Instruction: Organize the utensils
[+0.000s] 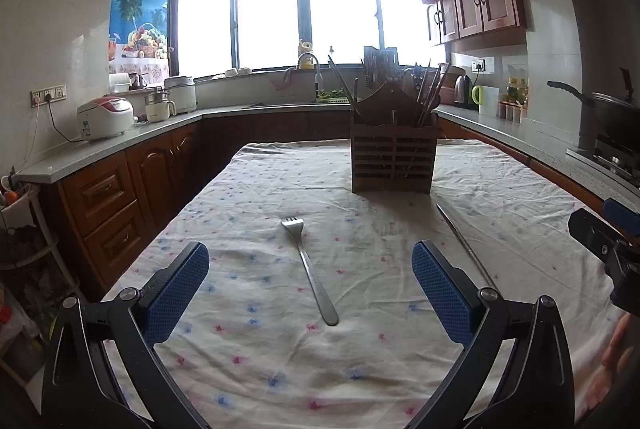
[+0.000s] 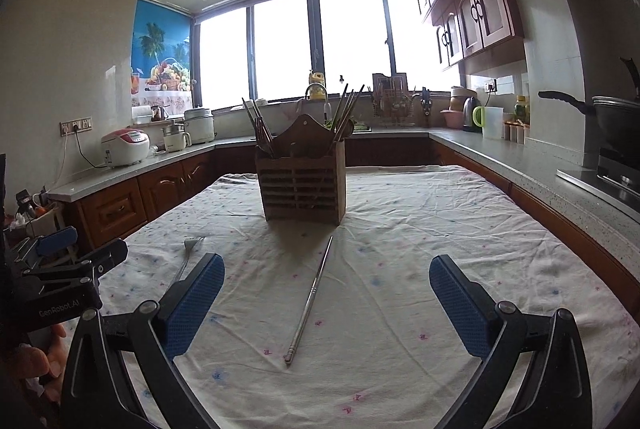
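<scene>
Wooden and slatted, the utensil holder (image 1: 393, 165) stands upright near the far end of the cloth-covered worktop (image 1: 248, 369), with chopsticks (image 2: 349, 107) and other long utensils leaning out of its two compartments. Nearer, a metal fork (image 1: 310, 271) lies flat, tines toward the holder; well to its right lies a single metal chopstick (image 2: 311, 299). Both the left hand-held gripper (image 1: 310, 293) and the right hand-held gripper (image 2: 326, 301) hover wide open, empty, above the cloth.

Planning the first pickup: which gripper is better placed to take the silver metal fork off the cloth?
Probably left: the left gripper, open, frames the silver metal fork; the open right gripper frames the thin metal rod.
</scene>
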The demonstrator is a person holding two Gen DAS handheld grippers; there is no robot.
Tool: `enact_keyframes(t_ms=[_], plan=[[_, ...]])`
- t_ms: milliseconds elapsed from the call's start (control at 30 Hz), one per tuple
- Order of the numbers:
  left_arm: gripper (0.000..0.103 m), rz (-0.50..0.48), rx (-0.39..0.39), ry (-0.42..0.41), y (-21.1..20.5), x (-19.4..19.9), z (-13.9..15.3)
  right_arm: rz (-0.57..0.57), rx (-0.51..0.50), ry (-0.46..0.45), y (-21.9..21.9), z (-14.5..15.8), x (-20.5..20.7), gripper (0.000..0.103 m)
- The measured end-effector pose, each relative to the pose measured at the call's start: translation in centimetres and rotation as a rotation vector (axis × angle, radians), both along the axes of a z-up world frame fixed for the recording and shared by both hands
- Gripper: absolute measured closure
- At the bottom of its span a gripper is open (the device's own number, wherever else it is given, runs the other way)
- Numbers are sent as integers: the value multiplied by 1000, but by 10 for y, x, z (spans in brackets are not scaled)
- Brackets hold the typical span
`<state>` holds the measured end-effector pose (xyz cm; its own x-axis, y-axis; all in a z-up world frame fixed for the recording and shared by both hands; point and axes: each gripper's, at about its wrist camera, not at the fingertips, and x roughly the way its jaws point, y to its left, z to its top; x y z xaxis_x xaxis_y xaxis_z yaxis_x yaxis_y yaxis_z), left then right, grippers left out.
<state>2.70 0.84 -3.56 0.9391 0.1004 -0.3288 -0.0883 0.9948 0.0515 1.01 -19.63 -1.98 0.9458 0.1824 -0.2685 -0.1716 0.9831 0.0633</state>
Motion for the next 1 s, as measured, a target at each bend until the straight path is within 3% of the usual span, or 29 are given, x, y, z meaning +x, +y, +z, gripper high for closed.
enact_keyframes(t_ms=[1000], plan=[[0, 11, -13, -21, 2, -5, 7, -2, 9, -12, -8, 2, -5, 0]])
